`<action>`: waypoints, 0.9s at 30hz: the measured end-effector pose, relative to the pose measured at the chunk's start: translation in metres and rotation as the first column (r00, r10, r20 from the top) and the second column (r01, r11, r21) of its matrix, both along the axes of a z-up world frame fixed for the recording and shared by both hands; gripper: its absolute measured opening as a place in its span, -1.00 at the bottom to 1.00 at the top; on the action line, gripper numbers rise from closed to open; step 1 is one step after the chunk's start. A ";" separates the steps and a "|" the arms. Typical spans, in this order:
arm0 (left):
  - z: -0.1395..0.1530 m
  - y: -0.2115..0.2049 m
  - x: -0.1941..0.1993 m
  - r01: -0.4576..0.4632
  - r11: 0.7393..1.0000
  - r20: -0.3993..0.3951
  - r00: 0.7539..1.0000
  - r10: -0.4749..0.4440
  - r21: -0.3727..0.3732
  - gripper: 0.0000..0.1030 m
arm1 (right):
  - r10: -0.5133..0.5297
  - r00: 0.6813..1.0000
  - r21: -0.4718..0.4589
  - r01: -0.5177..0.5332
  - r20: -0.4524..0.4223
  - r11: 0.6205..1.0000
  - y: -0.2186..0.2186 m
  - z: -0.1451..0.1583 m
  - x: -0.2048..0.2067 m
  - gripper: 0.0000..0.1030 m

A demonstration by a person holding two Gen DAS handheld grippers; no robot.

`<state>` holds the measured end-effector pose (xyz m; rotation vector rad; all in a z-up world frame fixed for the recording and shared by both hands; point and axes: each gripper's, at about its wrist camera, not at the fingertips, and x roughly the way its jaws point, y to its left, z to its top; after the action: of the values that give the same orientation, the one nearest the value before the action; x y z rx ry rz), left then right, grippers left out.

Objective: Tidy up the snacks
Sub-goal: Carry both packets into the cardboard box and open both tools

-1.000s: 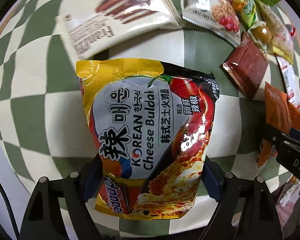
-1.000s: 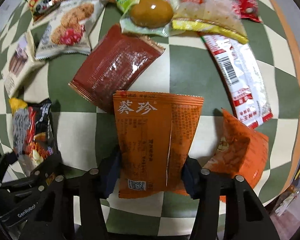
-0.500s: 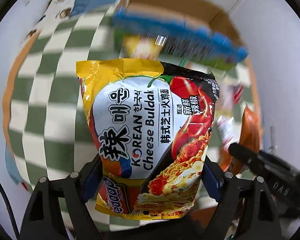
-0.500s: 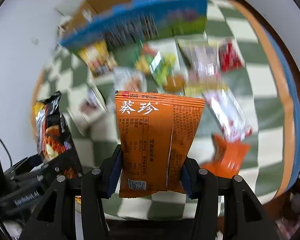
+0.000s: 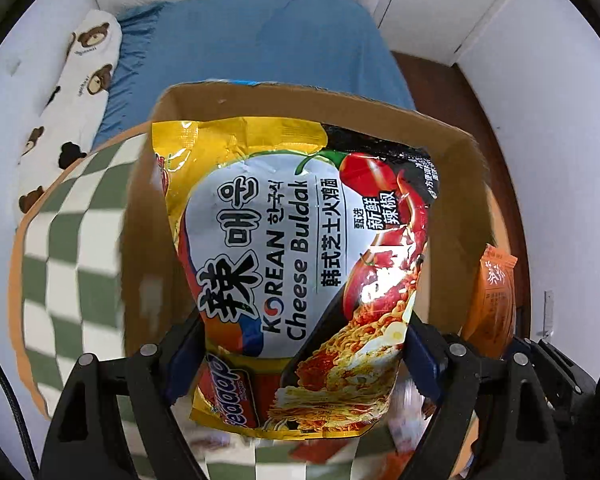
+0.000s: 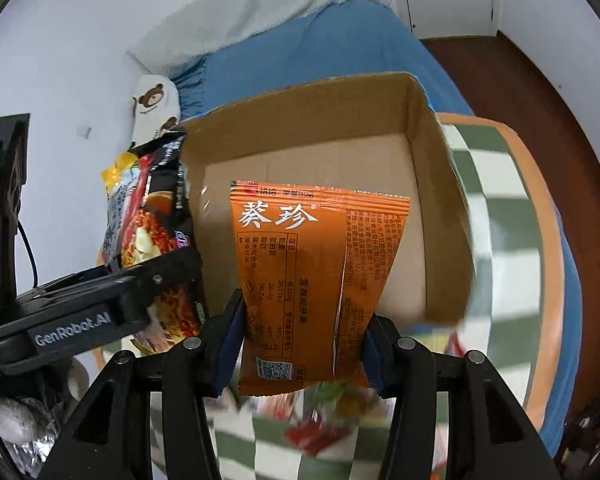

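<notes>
My left gripper (image 5: 300, 352) is shut on a yellow and black Korean Cheese Buldak noodle packet (image 5: 300, 256), held up in front of an open cardboard box (image 5: 452, 152). My right gripper (image 6: 300, 340) is shut on an orange snack packet (image 6: 320, 264), held in front of the same box (image 6: 308, 144). The noodle packet (image 6: 148, 216) and left gripper (image 6: 112, 304) show at the left of the right wrist view. The orange packet (image 5: 492, 296) shows at the right of the left wrist view. The box floor looks bare where I can see it.
The box stands on a table with a green and white checked cloth (image 5: 68, 248). Blurred snack packets (image 6: 320, 432) lie on the cloth below my grippers. A blue bed (image 5: 260, 48) with a bear-print pillow (image 5: 68, 92) is behind the table.
Both grippers have lifted their packets off the table and swung up toward the cardboard box, which now fills the view behind the packets. The snacks on the cloth have dropped out of sight.
</notes>
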<state>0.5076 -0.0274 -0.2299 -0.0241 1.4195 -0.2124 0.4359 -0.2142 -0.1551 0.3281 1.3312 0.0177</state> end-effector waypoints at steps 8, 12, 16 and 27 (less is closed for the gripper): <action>-0.057 -0.021 0.074 -0.022 0.999 -0.114 0.993 0.026 0.031 0.65 | 0.033 0.995 -0.023 -0.036 -0.098 0.999 -0.013 -0.075 0.090 0.04; -0.075 -0.026 0.087 -0.022 0.998 -0.147 0.989 0.029 0.051 0.65 | 0.042 0.990 -0.034 -0.047 -0.135 0.998 -0.013 -0.107 0.107 0.05; -0.088 -0.027 0.093 -0.025 0.999 -0.169 0.985 0.032 0.042 0.66 | 0.047 0.987 -0.044 -0.054 -0.154 0.998 -0.013 -0.132 0.118 0.17; -0.065 -0.009 0.093 -0.047 0.998 -0.103 0.993 0.051 0.041 0.66 | 0.050 0.984 -0.118 -0.071 -0.169 0.990 -0.011 -0.136 0.114 0.77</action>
<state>0.6004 -0.0364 -0.2947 -0.0388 1.5253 -0.1446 0.5502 -0.2254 -0.2911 0.1866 1.4994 -0.0419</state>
